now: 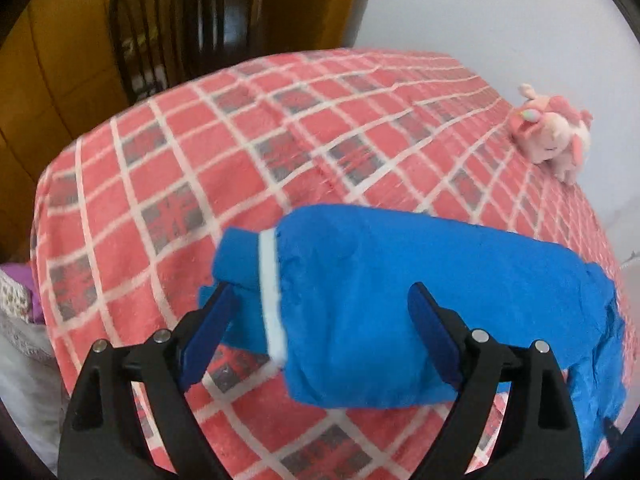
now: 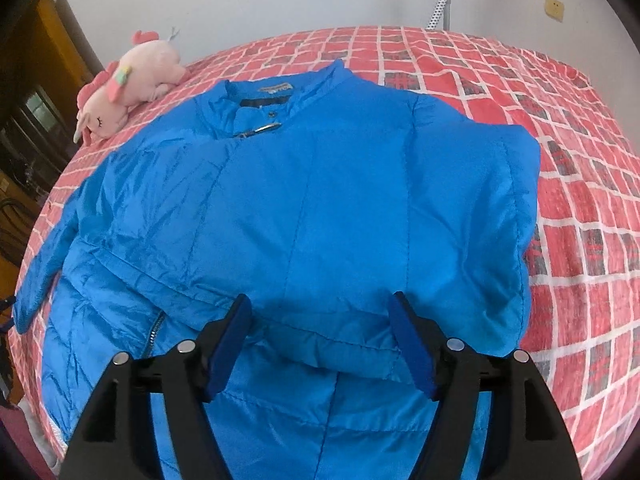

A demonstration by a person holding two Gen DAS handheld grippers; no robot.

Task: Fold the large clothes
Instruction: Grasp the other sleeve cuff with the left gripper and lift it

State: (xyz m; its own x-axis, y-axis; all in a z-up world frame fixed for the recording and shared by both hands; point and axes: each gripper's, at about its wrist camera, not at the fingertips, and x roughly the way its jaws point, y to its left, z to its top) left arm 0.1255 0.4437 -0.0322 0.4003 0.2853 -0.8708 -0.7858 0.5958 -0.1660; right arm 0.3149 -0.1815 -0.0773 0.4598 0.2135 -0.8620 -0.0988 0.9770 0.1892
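Observation:
A bright blue padded jacket [image 2: 320, 184] lies front up on the bed, collar [image 2: 280, 92] toward the wall. One sleeve is folded across its chest, with the cuff end [image 2: 340, 344] near me. My right gripper [image 2: 320, 306] hovers open just over that cuff, and the pads do not press on it. The other sleeve [image 1: 380, 280] stretches out sideways on the blanket and ends in a cuff with a white stripe [image 1: 270, 296]. Above this sleeve my left gripper [image 1: 322, 296] stands wide open, gripping nothing.
A red plaid blanket [image 1: 180, 168] covers the bed. A pink plush toy [image 2: 128, 84] lies beside the jacket's collar, near the white wall; it also shows as the plush toy [image 1: 552, 136]. A dark chair [image 1: 168, 40] and wooden furniture [image 1: 52, 60] stand beyond the bed's far edge.

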